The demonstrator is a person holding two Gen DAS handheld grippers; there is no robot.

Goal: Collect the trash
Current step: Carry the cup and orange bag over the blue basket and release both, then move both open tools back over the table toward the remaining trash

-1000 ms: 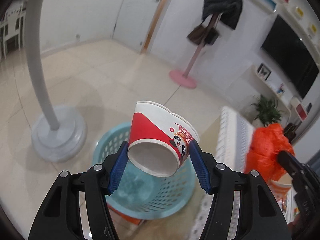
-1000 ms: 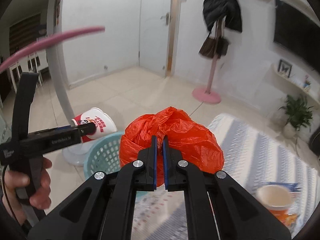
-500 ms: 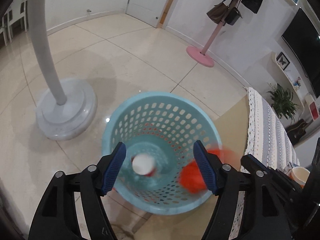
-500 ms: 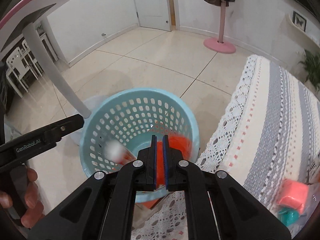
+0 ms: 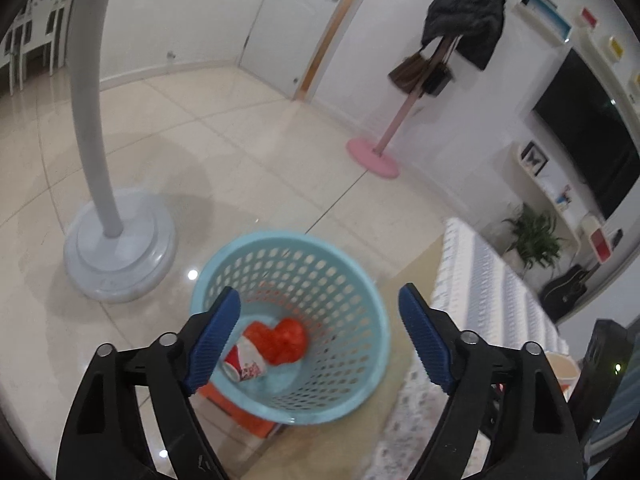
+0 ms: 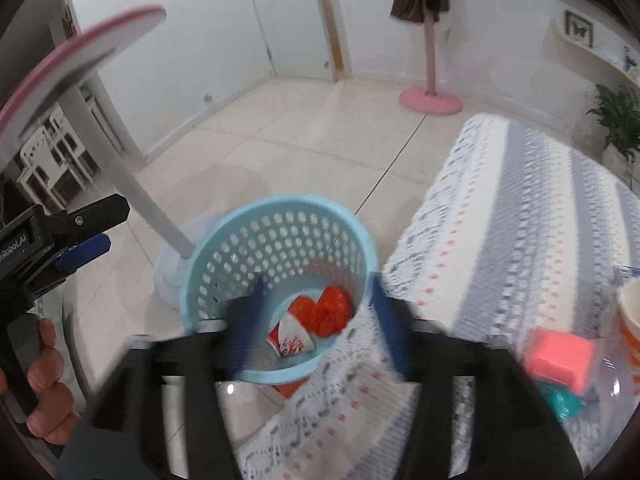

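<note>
Both wrist cameras look steeply down along their own fingers into the light-blue basket (image 5: pixel 352 344) (image 6: pixel 224 268) from close above. The left view sits on the basket's side toward the grey stand base (image 5: pixel 120 248). The right view sits on its side toward the striped cloth (image 6: pixel 520 220). Both share the basket, the stand and the pink coat rack (image 5: pixel 374 158) (image 6: pixel 430 100) beyond it.

Tiled floor (image 5: pixel 248 168) bears basket (image 5: pixel 360 344) (blue), lamp base (image 5: pixel 120 248).

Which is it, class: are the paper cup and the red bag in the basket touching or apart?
Touching: in the left wrist view the paper cup lies against the red bag on the basket floor.
</note>
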